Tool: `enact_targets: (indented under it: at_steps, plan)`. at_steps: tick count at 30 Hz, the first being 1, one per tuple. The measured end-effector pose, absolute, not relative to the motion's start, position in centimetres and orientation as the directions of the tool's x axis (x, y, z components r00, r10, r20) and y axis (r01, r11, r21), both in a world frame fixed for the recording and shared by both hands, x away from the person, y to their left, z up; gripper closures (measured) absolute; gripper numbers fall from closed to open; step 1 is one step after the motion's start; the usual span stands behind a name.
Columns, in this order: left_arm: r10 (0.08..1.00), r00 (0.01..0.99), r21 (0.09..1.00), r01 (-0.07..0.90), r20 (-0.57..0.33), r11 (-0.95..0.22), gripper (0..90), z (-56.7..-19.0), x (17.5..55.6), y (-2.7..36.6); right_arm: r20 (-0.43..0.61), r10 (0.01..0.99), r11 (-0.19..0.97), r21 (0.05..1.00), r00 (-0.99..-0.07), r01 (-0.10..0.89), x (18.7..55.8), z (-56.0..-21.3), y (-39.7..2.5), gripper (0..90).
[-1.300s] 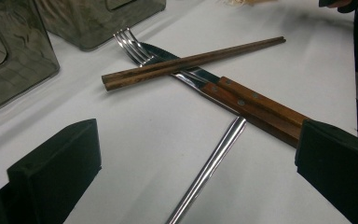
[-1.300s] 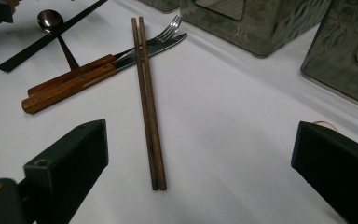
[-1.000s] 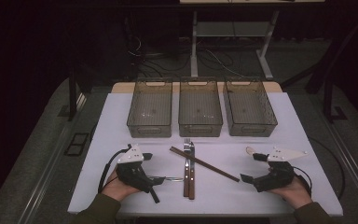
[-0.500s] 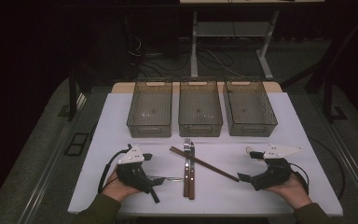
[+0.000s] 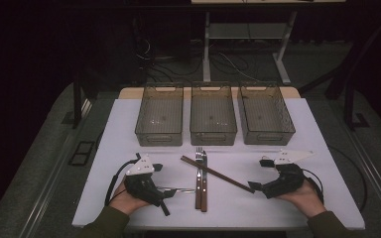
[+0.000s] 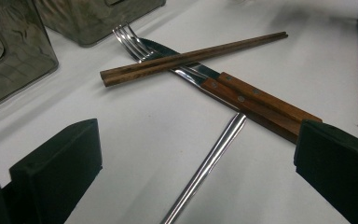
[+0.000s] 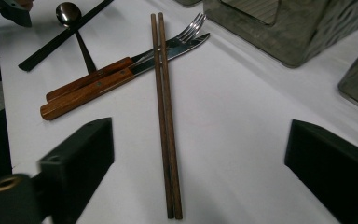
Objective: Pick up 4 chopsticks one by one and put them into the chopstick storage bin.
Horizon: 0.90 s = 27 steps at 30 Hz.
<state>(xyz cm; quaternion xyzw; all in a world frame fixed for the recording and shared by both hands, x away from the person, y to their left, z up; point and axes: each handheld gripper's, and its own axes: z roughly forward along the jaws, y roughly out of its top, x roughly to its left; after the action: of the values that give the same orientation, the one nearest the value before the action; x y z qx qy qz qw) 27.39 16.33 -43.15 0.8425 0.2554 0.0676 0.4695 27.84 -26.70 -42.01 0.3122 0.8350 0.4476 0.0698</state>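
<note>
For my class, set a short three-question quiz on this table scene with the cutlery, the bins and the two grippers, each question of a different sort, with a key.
1. True or false: the chopsticks lie across the fork and knife.
2. How many bins stand at the back of the table? A two, B three, C four.
3. Fill in: the fingers of the left gripper stand on either side of the handle of a ____.

Key: 1 true. 2 B. 3 spoon. Both the left and the right gripper are open and hold nothing.
</note>
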Motion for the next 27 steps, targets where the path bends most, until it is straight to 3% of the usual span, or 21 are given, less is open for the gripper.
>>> enact_targets:
  at_steps: [1,13,27]
  plan:
    - [0.495,0.86,0.826,0.367,-0.126,-0.428,0.0,-43.1,27.4,16.3,0.162,0.577,0.408,0.792,-0.801,0.455,27.9,-42.0,-26.6,14.3]
    - [0.493,0.86,0.828,0.366,-0.127,-0.425,0.0,-43.2,27.3,16.2,0.159,0.573,0.436,0.772,-0.804,0.463,29.0,-42.1,-24.9,18.4]
    - [0.492,0.861,0.829,0.366,-0.129,-0.423,0.1,-43.3,27.3,16.3,0.189,0.533,0.452,0.761,-0.825,0.466,30.2,-42.3,-22.9,38.5]
